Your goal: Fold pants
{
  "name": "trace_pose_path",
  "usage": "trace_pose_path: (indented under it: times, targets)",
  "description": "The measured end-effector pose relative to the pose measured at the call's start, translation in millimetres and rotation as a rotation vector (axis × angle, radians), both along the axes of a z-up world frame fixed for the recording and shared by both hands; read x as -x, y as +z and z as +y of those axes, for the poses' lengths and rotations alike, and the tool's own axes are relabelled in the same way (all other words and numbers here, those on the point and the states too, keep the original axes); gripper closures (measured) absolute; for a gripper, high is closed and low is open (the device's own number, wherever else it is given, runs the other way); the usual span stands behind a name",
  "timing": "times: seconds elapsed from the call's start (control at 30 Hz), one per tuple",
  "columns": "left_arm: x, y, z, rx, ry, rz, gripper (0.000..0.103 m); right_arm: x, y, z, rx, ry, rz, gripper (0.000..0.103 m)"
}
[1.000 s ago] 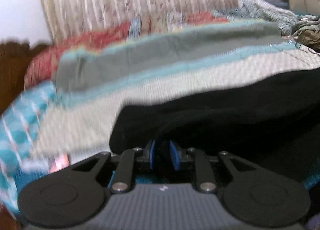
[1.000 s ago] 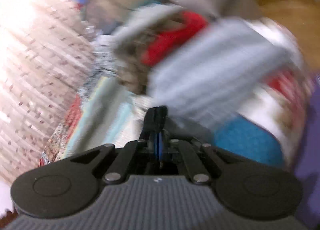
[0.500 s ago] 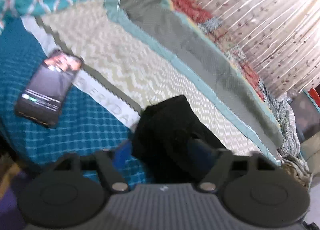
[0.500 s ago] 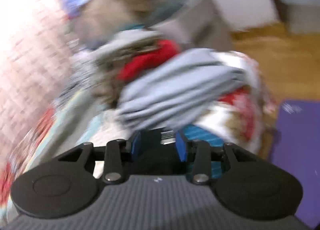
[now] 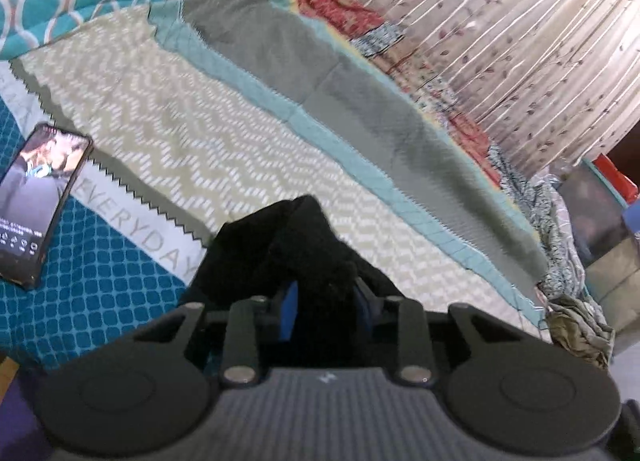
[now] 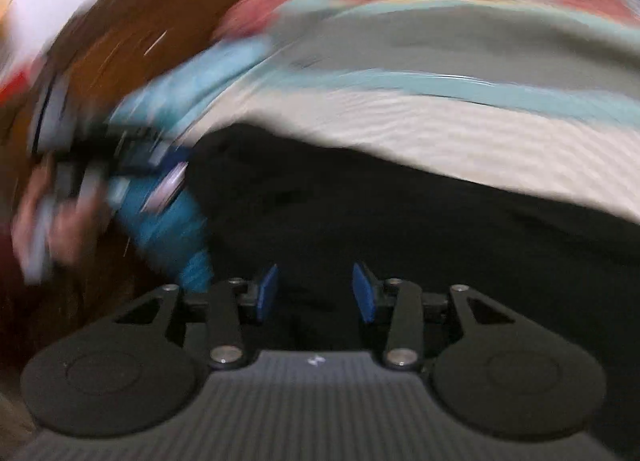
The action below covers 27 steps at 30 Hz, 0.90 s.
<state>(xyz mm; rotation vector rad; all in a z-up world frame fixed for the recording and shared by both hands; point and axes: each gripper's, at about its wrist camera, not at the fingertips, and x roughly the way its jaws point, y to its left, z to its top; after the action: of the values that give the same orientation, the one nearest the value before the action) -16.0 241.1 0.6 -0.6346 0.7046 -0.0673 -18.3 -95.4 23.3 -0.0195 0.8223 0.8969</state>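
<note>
The black pants (image 5: 280,249) lie bunched on the bed's zigzag-patterned cover (image 5: 168,109). In the left wrist view my left gripper (image 5: 324,309) has its blue pads (image 5: 289,311) close on either side of a thick fold of the black cloth. In the right wrist view, which is blurred by motion, the black pants (image 6: 400,221) spread wide below my right gripper (image 6: 316,293), whose blue pads (image 6: 267,291) stand apart with nothing pinched between them.
A phone (image 5: 40,197) lies on the teal bedsheet at the left. A grey-green blanket (image 5: 360,93) runs along the bed, with a curtain (image 5: 500,21) behind. A heap of clothes (image 5: 576,317) sits at the far right. The other hand and gripper (image 6: 80,189) show blurred at the left.
My left gripper closed from wide open onto the bunched black cloth. My right gripper swung from facing the clothes heap towards the pants and opened wider.
</note>
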Motion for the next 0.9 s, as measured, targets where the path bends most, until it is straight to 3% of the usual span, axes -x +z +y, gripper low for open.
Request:
trace_pose_path:
  times: [0.07,0.13,0.17,0.27,0.4,0.47,0.53,0.67,0.73,0.77,0.8,0.9]
  targets:
    - [4,6,1,0.000,-0.007,-0.010,0.076,-8,-14,31,0.117,0.054,-0.043,0.050]
    - [8,10,3,0.008,-0.019,-0.018,0.076,-21,-26,37,0.209,0.027,-0.060,0.087]
    - [11,11,5,0.008,-0.020,-0.020,0.076,-28,-23,33,0.185,-0.001,-0.036,0.093]
    - [20,11,17,-0.015,-0.005,-0.015,0.076,-26,2,12,0.060,-0.013,0.040,0.096]
    - [15,-17,27,-0.075,0.024,0.103,0.076,-11,4,8,-0.033,0.045,0.135,0.095]
    - [6,-38,22,-0.134,0.022,0.183,0.073,-5,-20,28,0.049,0.060,0.169,0.095]
    - [3,-53,18,-0.130,0.019,0.222,0.063,-7,-47,44,0.117,0.042,0.171,0.092]
    - [15,-43,20,-0.148,0.043,0.175,0.054,-20,-40,36,0.026,0.015,0.237,0.088]
    - [22,-36,31,-0.120,0.066,0.143,0.054,-19,-28,26,-0.006,-0.010,0.212,0.076]
    - [26,-30,37,-0.097,0.090,0.122,0.054,-18,-21,20,-0.026,-0.030,0.188,0.063]
    - [31,-25,41,-0.082,0.116,0.099,0.055,-14,-17,10,-0.046,-0.052,0.168,0.060]
    - [40,-11,49,-0.012,0.158,0.038,0.057,-9,-19,-15,-0.067,-0.127,0.146,0.060]
